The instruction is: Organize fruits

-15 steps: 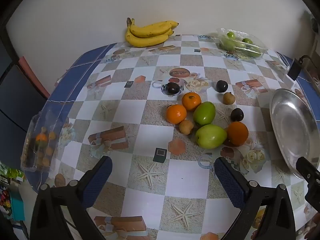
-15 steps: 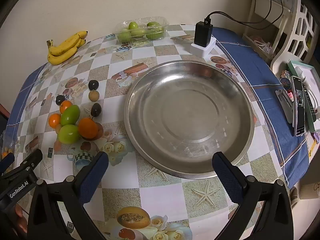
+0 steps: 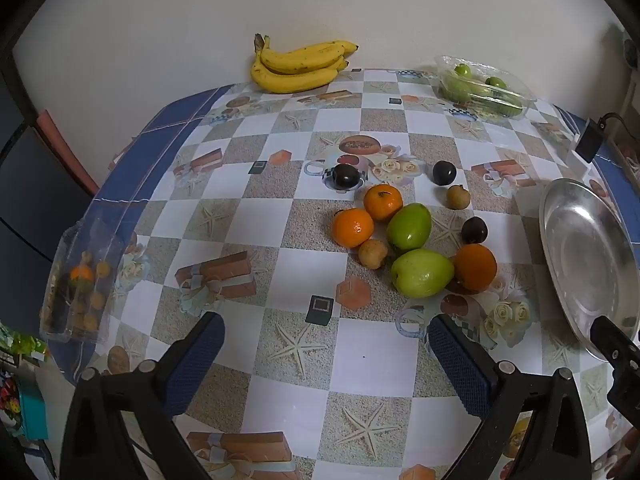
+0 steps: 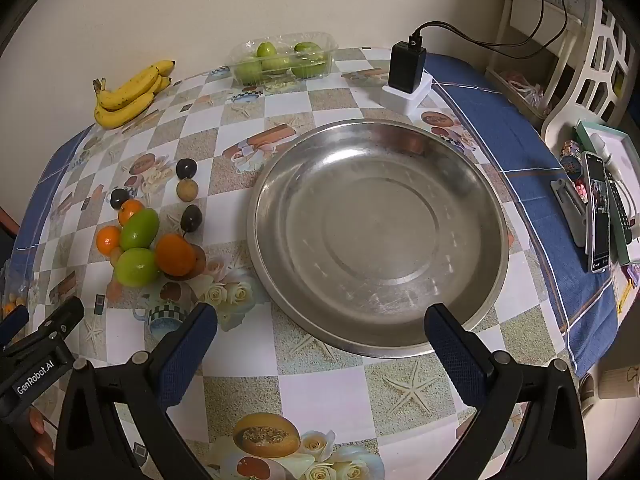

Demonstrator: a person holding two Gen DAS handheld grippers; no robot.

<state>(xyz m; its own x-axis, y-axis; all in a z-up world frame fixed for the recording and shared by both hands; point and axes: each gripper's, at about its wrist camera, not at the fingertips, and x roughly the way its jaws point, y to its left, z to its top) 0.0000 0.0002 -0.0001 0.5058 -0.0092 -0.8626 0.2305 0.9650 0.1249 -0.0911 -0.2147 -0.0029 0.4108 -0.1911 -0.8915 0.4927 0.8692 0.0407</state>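
Both jaws stand wide with nothing between them: the left gripper (image 3: 326,354) and the right gripper (image 4: 320,344) hang tilted steeply down over the near edge of the checked tablecloth (image 3: 372,356), clear of everything. Bare cloth lies ahead of the left one, then the loose fruit: two green mangoes (image 3: 422,273), three oranges (image 3: 353,227), small brown and dark fruits around them. Ahead of the right gripper sits the steel platter (image 4: 378,236), just right of that cluster. Against the far wall lie bananas (image 3: 298,66) and a clear tray of green fruit (image 3: 484,88).
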